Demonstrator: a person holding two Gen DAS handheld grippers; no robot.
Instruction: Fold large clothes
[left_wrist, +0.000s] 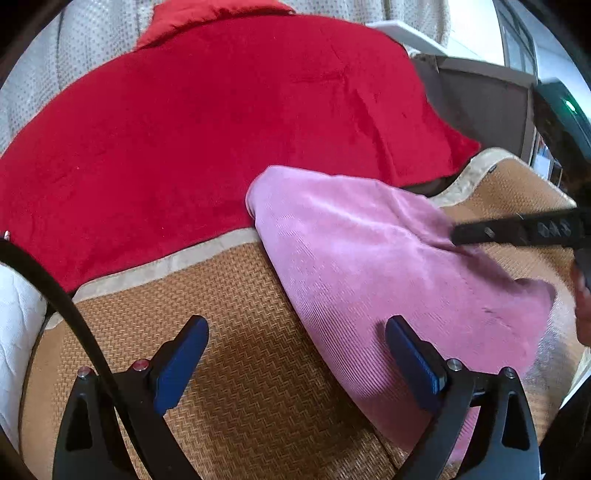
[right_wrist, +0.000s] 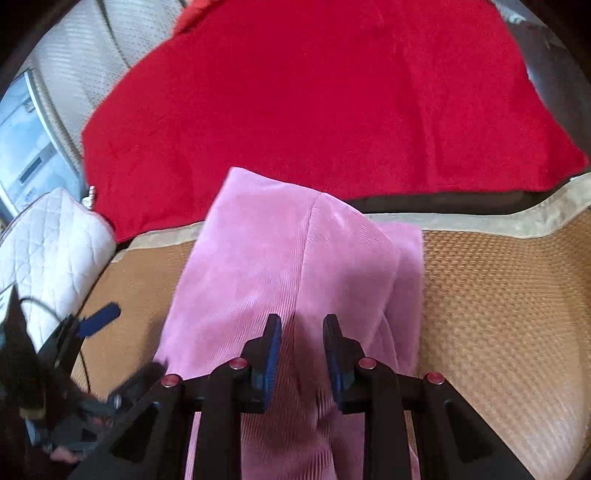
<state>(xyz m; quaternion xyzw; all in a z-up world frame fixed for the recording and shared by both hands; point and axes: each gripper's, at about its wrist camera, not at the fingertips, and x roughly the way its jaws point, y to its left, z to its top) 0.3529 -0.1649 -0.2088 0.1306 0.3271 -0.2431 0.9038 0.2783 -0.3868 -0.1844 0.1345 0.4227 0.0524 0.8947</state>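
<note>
- The pink garment (right_wrist: 280, 266) lies lengthwise on the woven mat (left_wrist: 236, 369), its near end running off the mat's near edge and its far end reaching the mat's pale far border; it looks doubled over along its length, with a layered edge showing on the right side, so I'd judge one fold made and the crosswise folds still to do
- The left gripper (left_wrist: 297, 354) hangs over the bare mat beside the garment's left edge, its blue pads (left_wrist: 184, 354) spread wide and holding nothing
- The right gripper (right_wrist: 301, 350) sits over the garment's near half, its jaws narrow; a ridge of pink cloth rises into the gap, but I cannot tell whether the pads actually pinch it
- Beyond the mat's far border lies a red blanket (left_wrist: 207, 122), spread flat and untouched
- A white quilted cushion (right_wrist: 51, 236) rests off the mat's left edge
</note>
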